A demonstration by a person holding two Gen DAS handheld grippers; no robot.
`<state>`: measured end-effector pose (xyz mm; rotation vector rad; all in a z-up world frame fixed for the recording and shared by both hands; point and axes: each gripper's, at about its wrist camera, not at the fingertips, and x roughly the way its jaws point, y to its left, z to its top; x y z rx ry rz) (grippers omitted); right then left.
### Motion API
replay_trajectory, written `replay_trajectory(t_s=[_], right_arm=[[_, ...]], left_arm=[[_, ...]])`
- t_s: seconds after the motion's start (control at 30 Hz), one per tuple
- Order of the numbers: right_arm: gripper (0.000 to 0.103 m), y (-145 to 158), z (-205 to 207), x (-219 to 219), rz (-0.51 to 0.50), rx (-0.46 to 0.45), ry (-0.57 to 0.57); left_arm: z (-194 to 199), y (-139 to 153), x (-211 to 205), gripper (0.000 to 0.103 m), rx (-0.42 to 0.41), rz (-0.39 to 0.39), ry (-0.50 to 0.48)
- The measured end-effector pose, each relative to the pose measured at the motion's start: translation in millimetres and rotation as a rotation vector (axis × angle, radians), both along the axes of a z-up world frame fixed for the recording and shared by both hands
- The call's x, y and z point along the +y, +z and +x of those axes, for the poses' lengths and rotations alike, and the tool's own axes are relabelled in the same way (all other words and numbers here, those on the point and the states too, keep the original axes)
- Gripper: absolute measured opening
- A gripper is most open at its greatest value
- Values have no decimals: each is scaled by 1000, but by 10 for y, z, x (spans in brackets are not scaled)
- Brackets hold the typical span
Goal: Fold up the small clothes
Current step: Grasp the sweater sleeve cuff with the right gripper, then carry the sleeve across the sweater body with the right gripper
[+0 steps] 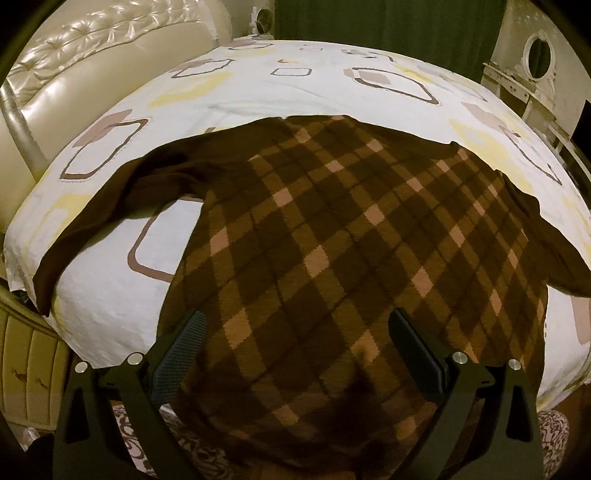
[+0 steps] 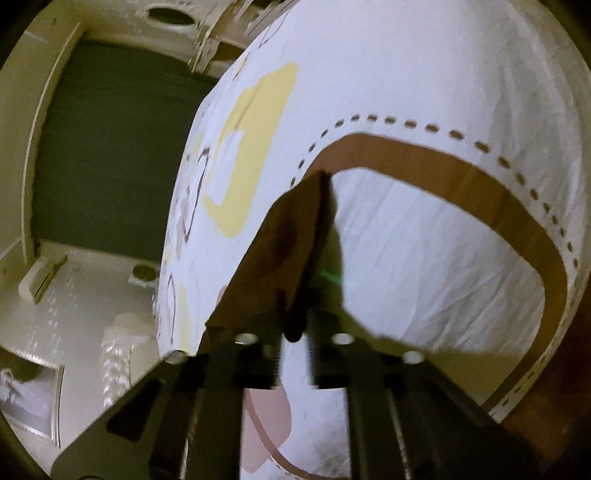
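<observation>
A brown argyle sweater (image 1: pixel 332 229) lies spread on the bed (image 1: pixel 110 280), its plain brown left sleeve (image 1: pixel 103 206) stretched toward the bed's left edge. My left gripper (image 1: pixel 297 325) is open and hovers over the sweater's lower hem, empty. In the right wrist view my right gripper (image 2: pixel 295 332) is shut on a fold of dark brown sweater fabric (image 2: pixel 291 236) and holds it above the bedsheet (image 2: pixel 424 240). That view is blurred.
A cream tufted headboard (image 1: pixel 92 62) stands at the far left. Green curtains (image 1: pixel 388 22) and a white dresser with an oval mirror (image 1: pixel 535 55) stand behind the bed. Patterned floor (image 1: pixel 554 428) shows below the near edge.
</observation>
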<state>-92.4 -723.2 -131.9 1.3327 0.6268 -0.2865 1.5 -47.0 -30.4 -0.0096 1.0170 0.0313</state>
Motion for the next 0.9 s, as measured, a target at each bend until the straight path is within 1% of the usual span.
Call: replay_trajectory(t_s=[0.1,0.13,0.17,0.23,0.3,0.4,0.53,0.63,0.73,0.77,0.83,0.9], right_arm=[[5,60,-87,-82,-47,5,-5],[5,104,-182,-148,-85,26,-26],[5,119,-248,-207,-102,43,-45],[4,93,-410,-341,-98,63,-80],[4,81,-503,-423,-94,76,-78],[4,146,-506,-417,-122,100,-44],[4,255,-439,-378,-117,75,-39],[4,488,-267,-215,-123,22,-4],[4,855,-35,50,-159,-51,68],[4,1036,93,194,-178,-88,105],[4,1271,282,443,-198,-139,154],[4,1525,492,787,-227,-192,225]], left_arm=[[1,32,-2,99,-1,1,-4],[-7,40,-8,99,-4,1,-4],[-10,51,-2,99,-8,1,-4],[-5,61,23,99,-14,3,-1],[19,51,34,99,-11,5,0],[45,31,53,99,-2,5,1],[46,40,71,99,0,0,-18],[43,64,116,99,-13,9,-25],[42,81,177,99,-19,15,-33],[43,92,207,99,-25,23,-37],[34,113,253,99,-34,33,-42],[28,143,343,99,-45,32,-31]])
